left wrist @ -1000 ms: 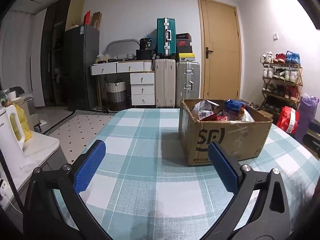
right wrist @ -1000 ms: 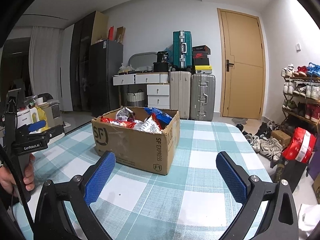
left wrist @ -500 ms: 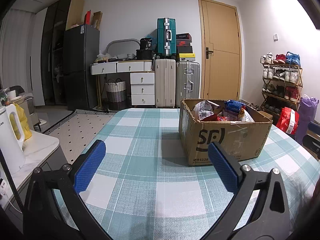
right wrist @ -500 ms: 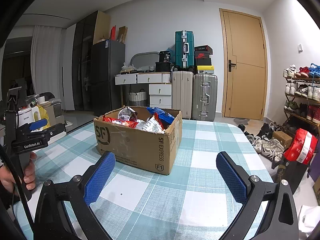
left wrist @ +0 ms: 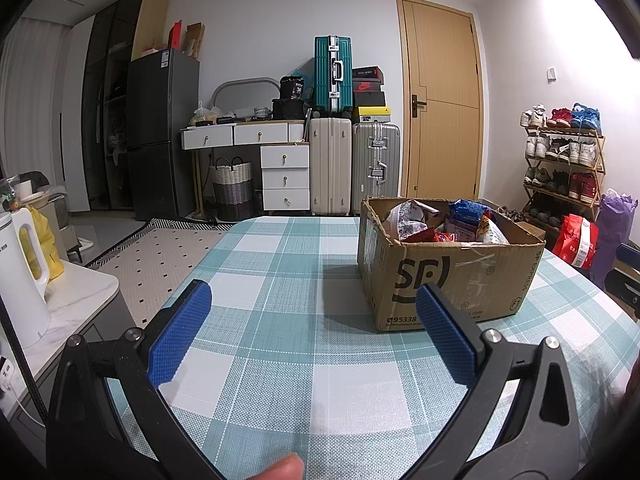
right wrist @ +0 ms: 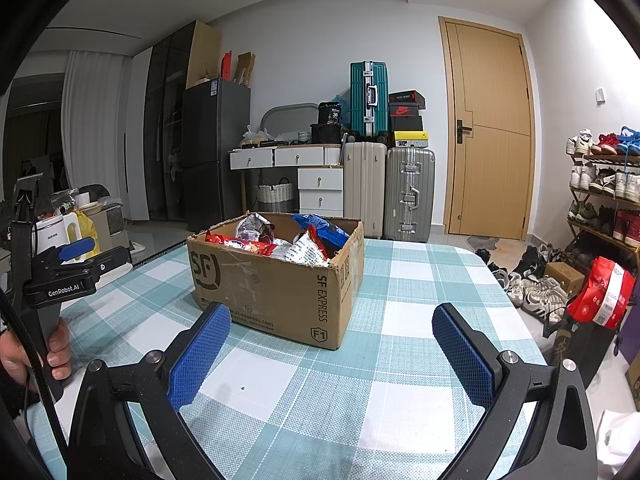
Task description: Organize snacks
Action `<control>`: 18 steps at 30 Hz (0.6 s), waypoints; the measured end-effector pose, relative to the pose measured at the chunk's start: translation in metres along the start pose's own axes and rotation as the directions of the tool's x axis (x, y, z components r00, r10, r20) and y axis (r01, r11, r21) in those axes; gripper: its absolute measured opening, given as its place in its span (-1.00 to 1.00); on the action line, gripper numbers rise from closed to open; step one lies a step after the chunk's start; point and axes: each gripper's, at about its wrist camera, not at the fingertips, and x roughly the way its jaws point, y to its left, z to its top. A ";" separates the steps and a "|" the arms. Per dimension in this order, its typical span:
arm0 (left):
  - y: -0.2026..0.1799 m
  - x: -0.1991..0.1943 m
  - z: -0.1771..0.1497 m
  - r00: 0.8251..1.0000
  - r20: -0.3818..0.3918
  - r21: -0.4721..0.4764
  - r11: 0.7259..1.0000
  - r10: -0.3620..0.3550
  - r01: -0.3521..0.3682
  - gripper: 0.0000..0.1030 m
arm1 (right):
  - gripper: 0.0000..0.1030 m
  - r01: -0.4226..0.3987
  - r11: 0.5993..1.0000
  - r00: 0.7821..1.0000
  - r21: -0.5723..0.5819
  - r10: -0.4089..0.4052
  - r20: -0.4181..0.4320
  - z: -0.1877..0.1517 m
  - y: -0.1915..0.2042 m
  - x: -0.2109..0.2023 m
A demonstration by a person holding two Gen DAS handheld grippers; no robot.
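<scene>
A: Two hand-held grippers, both spread wide with nothing between the fingers; the left hand-held gripper [left wrist: 312,296] and the right hand-held gripper [right wrist: 332,318] have black frames and blue, finely ribbed pads [right wrist: 200,354].

B: And the snacks?

A: Crinkly foil snack packets [right wrist: 280,240], red, blue and silver, heaped in an open cardboard box [right wrist: 276,284]; brown corrugated card, torn rim, printed black logo; it stands on the desk [left wrist: 304,360], ahead of both grippers and apart from them.

B: The desk surface?

A: A woven cloth in teal and white checks; bare between the fingers and the box.

B: Anything around?

A: A white kettle [left wrist: 22,272] on a side counter at left; suitcases [left wrist: 352,168] and a wooden door [left wrist: 442,108] behind; a shoe rack [left wrist: 564,164] at right; a hand [right wrist: 24,354] grips the left tool's handle in the right wrist view.
</scene>
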 end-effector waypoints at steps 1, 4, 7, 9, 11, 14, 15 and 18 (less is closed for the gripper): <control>0.000 0.001 0.000 1.000 0.000 0.000 1.000 0.002 -0.002 0.98 | 0.99 0.000 1.000 1.000 0.000 0.000 -0.001 0.000 0.000 0.000; -0.001 0.001 0.000 1.000 0.000 0.000 1.000 0.004 -0.004 0.98 | 0.99 0.000 1.000 1.000 0.000 0.000 -0.001 0.000 0.001 -0.001; -0.001 0.001 0.000 1.000 0.000 0.000 1.000 0.004 -0.004 0.98 | 0.99 0.000 1.000 1.000 0.000 0.000 -0.001 0.001 0.001 -0.001; -0.001 0.001 0.000 1.000 0.000 -0.001 1.000 0.003 -0.003 0.98 | 0.99 0.000 1.000 1.000 0.000 0.000 -0.002 0.000 0.001 0.000; -0.001 0.001 0.000 1.000 0.000 -0.001 1.000 0.004 -0.004 0.98 | 0.99 0.000 1.000 1.000 0.000 0.000 -0.003 -0.001 0.002 -0.001; -0.001 0.001 0.000 1.000 0.001 -0.001 1.000 0.004 -0.004 0.98 | 0.99 0.000 1.000 1.000 0.000 0.000 -0.003 0.000 0.002 -0.001; -0.001 0.001 0.000 1.000 0.001 -0.001 1.000 0.004 -0.004 0.98 | 0.99 0.000 1.000 1.000 0.000 0.000 -0.003 -0.001 0.001 -0.001; -0.001 0.001 0.000 1.000 0.001 -0.001 1.000 0.004 -0.004 0.98 | 0.99 0.000 1.000 1.000 0.000 0.000 -0.004 -0.001 0.002 -0.001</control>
